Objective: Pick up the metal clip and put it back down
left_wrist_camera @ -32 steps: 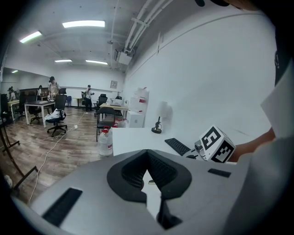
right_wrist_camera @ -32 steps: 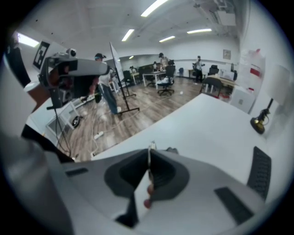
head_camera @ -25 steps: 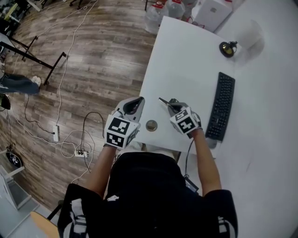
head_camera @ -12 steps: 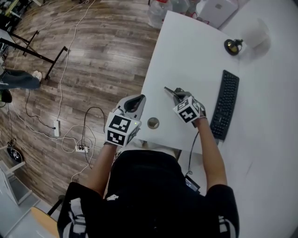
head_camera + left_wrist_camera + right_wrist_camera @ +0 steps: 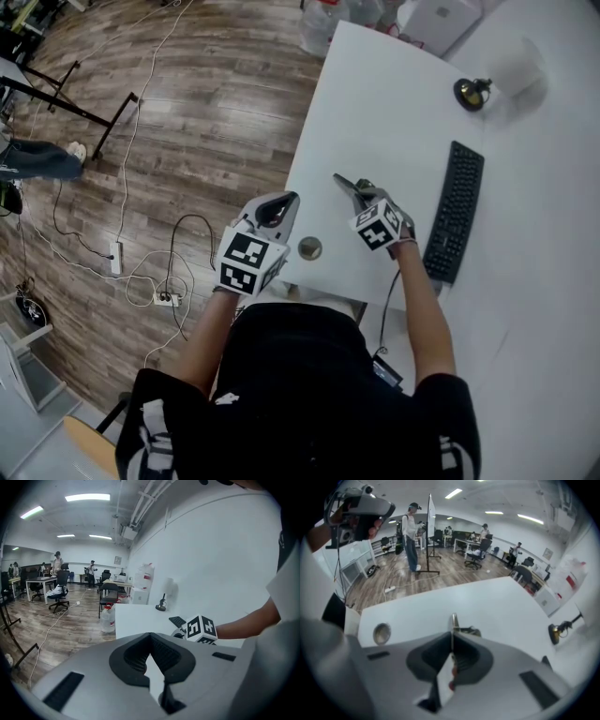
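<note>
My right gripper [image 5: 360,195] is shut on the metal clip [image 5: 344,184], a thin silver strip with a dark wire part that sticks out past the fingertips over the white table [image 5: 375,103]. In the right gripper view the clip [image 5: 453,620] stands edge-on between the pressed jaws of the right gripper [image 5: 452,641]. My left gripper [image 5: 273,210] hovers at the table's near left corner, jaws shut with nothing in them. In the left gripper view its tips meet [image 5: 150,640], and the right gripper's marker cube [image 5: 201,629] shows beyond.
A round metal grommet [image 5: 309,248] sits in the table near the front edge between the grippers. A black keyboard [image 5: 456,225] lies to the right and a small black desk object [image 5: 471,93] farther back. Cables and a power strip [image 5: 114,256] lie on the wood floor to the left.
My right gripper has carried the clip a little farther from the table's front edge. The left gripper has stayed by the corner.
</note>
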`<control>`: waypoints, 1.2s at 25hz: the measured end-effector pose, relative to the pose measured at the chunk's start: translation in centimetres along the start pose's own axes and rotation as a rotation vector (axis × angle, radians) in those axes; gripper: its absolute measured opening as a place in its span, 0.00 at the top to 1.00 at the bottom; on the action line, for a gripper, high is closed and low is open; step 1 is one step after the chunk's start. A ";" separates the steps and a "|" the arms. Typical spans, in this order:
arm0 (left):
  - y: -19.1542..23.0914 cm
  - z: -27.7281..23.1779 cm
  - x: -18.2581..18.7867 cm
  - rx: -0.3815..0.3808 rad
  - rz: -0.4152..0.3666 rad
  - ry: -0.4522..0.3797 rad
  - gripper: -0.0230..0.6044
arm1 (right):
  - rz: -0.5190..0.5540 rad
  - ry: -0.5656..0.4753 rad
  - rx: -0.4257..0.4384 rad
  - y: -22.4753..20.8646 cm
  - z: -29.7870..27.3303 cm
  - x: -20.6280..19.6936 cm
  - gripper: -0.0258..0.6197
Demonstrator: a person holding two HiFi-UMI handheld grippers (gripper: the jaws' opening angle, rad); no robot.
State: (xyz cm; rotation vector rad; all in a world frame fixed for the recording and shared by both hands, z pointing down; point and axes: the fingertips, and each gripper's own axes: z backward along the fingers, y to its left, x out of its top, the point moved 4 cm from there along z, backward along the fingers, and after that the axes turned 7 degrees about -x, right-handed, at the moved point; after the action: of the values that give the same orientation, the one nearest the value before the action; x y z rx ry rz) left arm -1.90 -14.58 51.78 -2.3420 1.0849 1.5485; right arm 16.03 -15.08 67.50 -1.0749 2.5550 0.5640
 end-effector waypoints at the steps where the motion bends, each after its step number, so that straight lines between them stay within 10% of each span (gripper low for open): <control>1: -0.1 0.0 0.0 -0.003 -0.001 0.001 0.93 | 0.001 0.003 -0.001 0.1 0.0 -0.1 0.90; 30: -1.3 0.5 -1.4 -0.016 -0.005 0.028 0.93 | -0.042 0.026 0.029 3.1 -0.1 -1.4 0.90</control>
State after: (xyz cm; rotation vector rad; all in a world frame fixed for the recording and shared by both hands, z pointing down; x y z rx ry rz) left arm -1.79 -12.69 52.35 -2.3818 1.0762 1.5328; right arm 14.73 -12.29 68.86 -1.1308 2.5486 0.5036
